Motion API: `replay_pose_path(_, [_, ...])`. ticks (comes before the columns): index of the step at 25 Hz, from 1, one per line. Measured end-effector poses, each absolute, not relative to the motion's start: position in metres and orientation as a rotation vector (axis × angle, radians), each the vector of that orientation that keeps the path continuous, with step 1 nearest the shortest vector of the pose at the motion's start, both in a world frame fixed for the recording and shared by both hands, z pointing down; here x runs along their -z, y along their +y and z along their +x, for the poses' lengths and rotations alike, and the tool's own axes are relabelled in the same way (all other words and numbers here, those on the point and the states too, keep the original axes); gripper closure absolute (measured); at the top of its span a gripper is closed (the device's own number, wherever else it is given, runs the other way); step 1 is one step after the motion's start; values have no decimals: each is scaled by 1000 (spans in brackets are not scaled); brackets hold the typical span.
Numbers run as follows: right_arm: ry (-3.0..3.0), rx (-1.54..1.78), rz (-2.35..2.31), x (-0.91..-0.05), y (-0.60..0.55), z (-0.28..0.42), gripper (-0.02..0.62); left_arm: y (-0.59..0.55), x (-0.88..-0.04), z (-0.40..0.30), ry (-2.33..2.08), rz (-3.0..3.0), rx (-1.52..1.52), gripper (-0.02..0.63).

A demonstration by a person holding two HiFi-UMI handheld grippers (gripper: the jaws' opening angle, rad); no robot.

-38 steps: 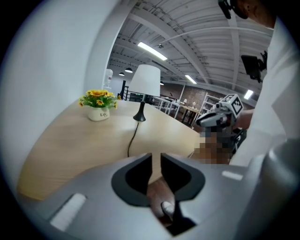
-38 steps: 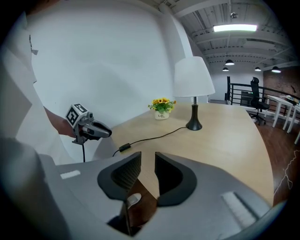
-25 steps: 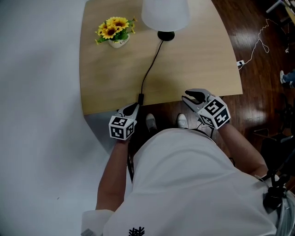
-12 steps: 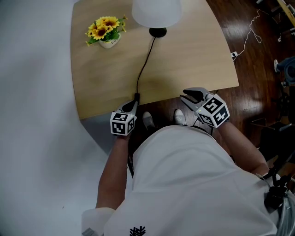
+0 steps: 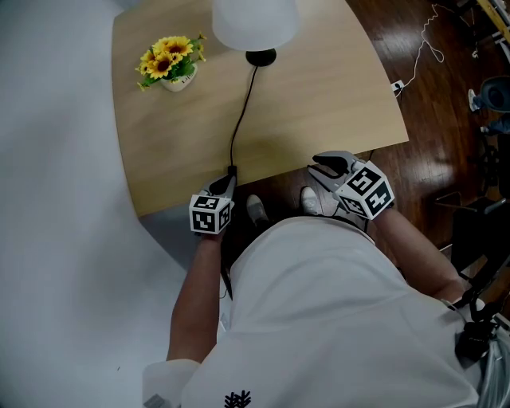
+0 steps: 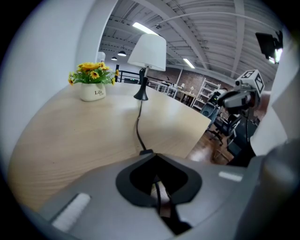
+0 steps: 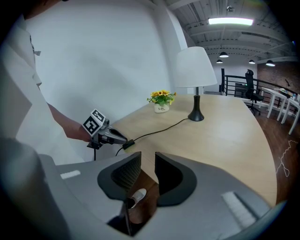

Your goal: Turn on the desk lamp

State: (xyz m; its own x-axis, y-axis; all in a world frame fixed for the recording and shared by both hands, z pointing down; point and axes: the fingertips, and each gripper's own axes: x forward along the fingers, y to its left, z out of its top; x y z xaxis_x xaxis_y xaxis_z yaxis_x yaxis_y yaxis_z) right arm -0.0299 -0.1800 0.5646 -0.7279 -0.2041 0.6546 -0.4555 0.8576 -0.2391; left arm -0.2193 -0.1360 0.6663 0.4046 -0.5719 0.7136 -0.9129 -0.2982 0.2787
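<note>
The desk lamp has a white shade [image 5: 255, 22] and a black base [image 5: 260, 57] at the table's far edge. Its black cord [image 5: 239, 119] runs toward me to an inline switch [image 5: 232, 170] at the near edge. My left gripper [image 5: 226, 182] is shut, its tips right at that switch [image 6: 146, 152], and the cord hangs down behind the jaws. From the right gripper view the left gripper [image 7: 123, 138] points its closed tips at the switch [image 7: 128, 143]. My right gripper [image 5: 323, 165] hovers at the near table edge to the right, slightly open and holding nothing.
A small white pot of yellow flowers [image 5: 166, 60] stands at the table's far left. The wooden table [image 5: 319, 103] has a white wall at its left. A white cable and plug [image 5: 396, 85] lie on the dark floor to the right. My shoes [image 5: 256, 209] show under the near edge.
The head view has drifted, so the table sits further left and up. My left gripper has edged slightly closer to the switch. The right gripper has hardly moved.
</note>
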Motion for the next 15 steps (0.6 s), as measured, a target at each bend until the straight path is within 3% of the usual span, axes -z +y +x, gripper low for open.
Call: replay_pose_path(15, [-2380, -556, 488, -566, -175, -27, 502, -129, -672, -215, -1259, 2039, -698, 590])
